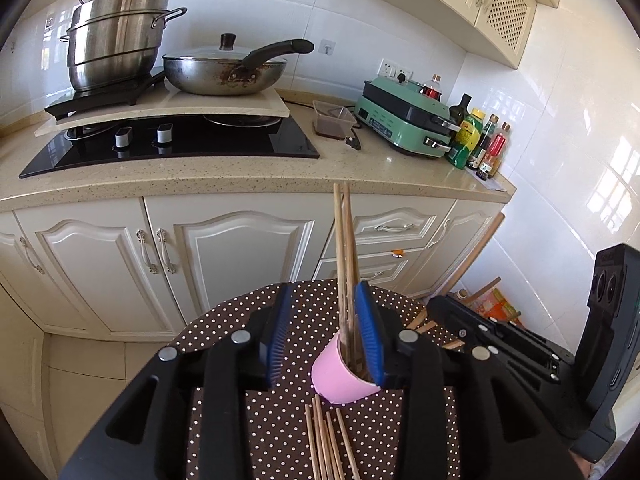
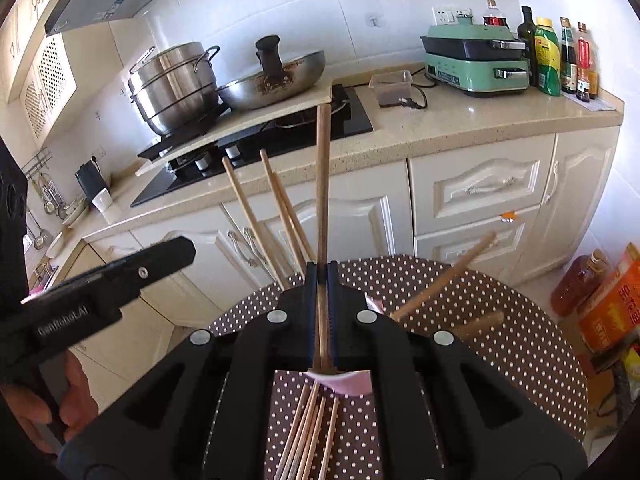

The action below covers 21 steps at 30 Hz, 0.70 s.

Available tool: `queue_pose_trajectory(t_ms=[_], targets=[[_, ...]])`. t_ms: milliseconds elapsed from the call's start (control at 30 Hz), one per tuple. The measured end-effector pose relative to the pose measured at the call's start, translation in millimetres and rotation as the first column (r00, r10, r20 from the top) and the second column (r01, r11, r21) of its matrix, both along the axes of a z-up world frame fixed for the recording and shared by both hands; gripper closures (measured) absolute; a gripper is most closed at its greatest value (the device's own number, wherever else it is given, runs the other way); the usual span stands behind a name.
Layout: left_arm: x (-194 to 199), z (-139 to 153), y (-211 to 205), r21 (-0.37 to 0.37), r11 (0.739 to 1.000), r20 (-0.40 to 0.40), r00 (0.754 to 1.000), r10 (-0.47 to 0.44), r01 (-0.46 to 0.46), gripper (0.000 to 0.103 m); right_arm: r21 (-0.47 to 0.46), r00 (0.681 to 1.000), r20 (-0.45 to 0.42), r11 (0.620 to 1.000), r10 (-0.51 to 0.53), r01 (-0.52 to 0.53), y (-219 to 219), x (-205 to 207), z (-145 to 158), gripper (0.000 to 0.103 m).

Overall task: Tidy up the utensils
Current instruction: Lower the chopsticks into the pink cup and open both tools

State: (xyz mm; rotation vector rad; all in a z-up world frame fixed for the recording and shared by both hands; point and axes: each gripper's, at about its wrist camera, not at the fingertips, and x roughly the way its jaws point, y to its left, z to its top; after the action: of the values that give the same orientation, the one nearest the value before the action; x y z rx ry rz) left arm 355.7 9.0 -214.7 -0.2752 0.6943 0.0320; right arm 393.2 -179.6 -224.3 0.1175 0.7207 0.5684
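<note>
Right wrist view: the right gripper (image 2: 321,280) is clamped on a chopstick (image 2: 322,184) above the pink cup (image 1: 344,376), which holds several; the left gripper (image 1: 326,334) stands apart. At six o'clock, loose chopsticks (image 2: 308,432) wait on the table (image 2: 500,320).

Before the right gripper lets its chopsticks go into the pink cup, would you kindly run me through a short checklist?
1. Right gripper shut on the chopsticks: ok.
2. Held chopsticks' lower ends at the pink cup mouth: ok in the right wrist view.
3. Cup upright on the dotted table: not ok, it looks tilted.
4. Left gripper steadying the cup: not ok, jaws open, one finger beside it.
5. Loose chopsticks clear of the cup base: cannot tell.
</note>
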Motion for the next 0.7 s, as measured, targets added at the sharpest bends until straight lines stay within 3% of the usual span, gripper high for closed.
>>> queue_pose_trajectory(t_ms=[333, 700], targets=[[-15.3, 3.5, -4.2, 0.025, 1.0, -0.015, 1.0, -0.011, 0.011, 0.06, -0.004, 0.998, -0.045, 0.999, -0.039, 0.039, -2.4, -14.4, -4.7, 0.097], [-34.1, 9.9, -2.4, 0.02, 1.0, -0.018, 1.0, -0.018, 0.019, 0.059, 0.001, 0.995, -0.061, 0.997, -0.083, 0.083, -8.3, -34.0, 3.9, 0.096]])
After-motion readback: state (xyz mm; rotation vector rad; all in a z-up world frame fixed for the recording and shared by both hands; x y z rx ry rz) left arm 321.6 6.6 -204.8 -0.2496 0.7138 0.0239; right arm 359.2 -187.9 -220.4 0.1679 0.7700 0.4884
